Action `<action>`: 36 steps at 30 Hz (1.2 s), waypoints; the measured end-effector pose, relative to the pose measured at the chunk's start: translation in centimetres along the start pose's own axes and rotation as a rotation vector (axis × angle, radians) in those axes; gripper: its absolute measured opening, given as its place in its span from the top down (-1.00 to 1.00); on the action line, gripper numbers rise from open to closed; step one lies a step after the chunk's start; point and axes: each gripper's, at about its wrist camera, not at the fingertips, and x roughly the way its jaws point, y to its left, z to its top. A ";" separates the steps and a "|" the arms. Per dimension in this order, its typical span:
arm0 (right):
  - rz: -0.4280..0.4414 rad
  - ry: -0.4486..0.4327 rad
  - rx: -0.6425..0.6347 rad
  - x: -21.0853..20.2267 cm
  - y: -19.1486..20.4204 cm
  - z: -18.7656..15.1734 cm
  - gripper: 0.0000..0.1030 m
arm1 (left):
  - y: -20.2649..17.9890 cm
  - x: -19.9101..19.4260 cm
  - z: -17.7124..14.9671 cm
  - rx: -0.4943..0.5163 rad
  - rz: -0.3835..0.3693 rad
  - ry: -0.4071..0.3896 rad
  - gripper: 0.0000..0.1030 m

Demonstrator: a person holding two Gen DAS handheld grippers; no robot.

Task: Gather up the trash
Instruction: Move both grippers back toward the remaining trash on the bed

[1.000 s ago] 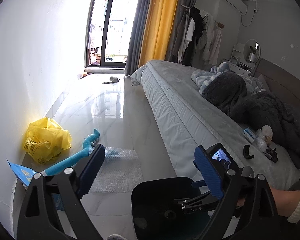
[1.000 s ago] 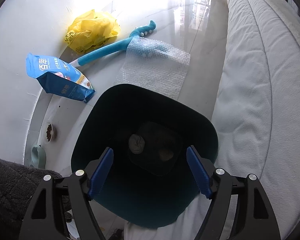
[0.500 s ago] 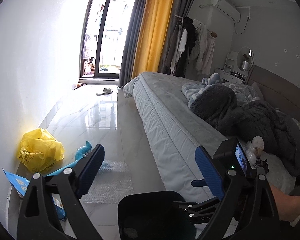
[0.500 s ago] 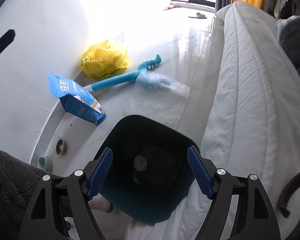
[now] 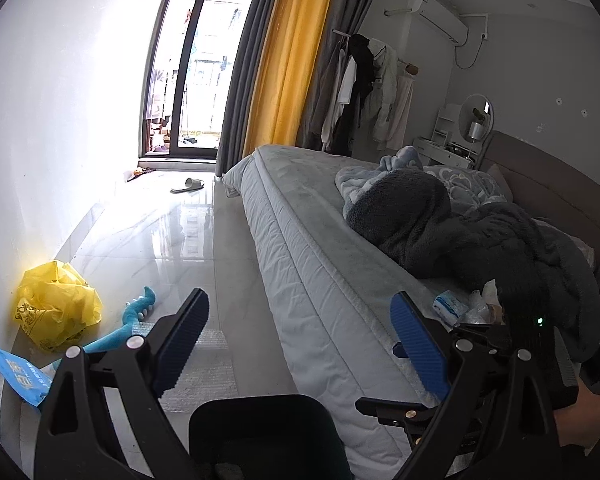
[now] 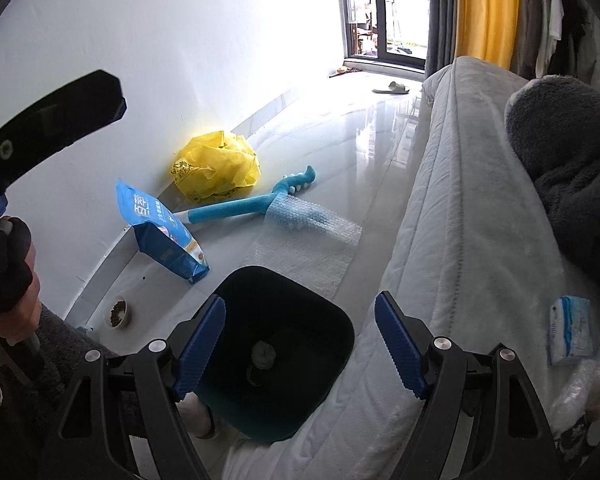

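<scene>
While both tongs, left [image 5: 298, 334] and right [image 6: 300, 344], gape empty above the bin [image 6: 278, 350], bed-edge wrappers [image 6: 572, 330] could slide floorward if nudged.

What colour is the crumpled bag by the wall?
Yellow bag, clearest in the right wrist view.

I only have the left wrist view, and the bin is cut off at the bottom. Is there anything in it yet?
Observer: Yes. The right wrist view looks down into the trash bin; a grey crumpled wad lies at its bottom.
Operator: What's that blue corner at my left edge?
Observer: A blue printed bag, lying tilted on the floor by the wall.
Operator: Anything near it I can't see?
Observer: A small bowl of dark pellets sits on the floor beside the wall, on the near side of the bag.
</scene>
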 end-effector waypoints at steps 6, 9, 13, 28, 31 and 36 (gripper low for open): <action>-0.045 -0.035 0.012 -2.6 -2.5 -1.2 -0.52 | -2.1 1.4 0.0 -0.007 -0.032 0.009 -0.82; -0.065 -0.049 0.033 -3.6 -4.1 -1.8 -0.52 | -3.3 2.2 -0.3 0.003 -0.043 0.021 -0.82; -0.088 -0.066 0.063 -4.9 -6.2 -2.7 -0.52 | -4.6 3.4 -0.9 0.019 -0.052 0.041 -0.82; -0.188 -0.117 0.161 -8.6 -13.6 -6.2 -0.52 | -9.8 7.6 -3.3 0.080 -0.099 0.120 -0.80; -0.195 -0.127 0.180 -9.1 -14.6 -6.8 -0.52 | -10.6 8.6 -3.9 0.083 -0.113 0.144 -0.73; -0.198 -0.119 0.195 -9.4 -15.8 -7.9 -0.52 | -11.8 10.4 -5.5 0.111 -0.115 0.189 -0.62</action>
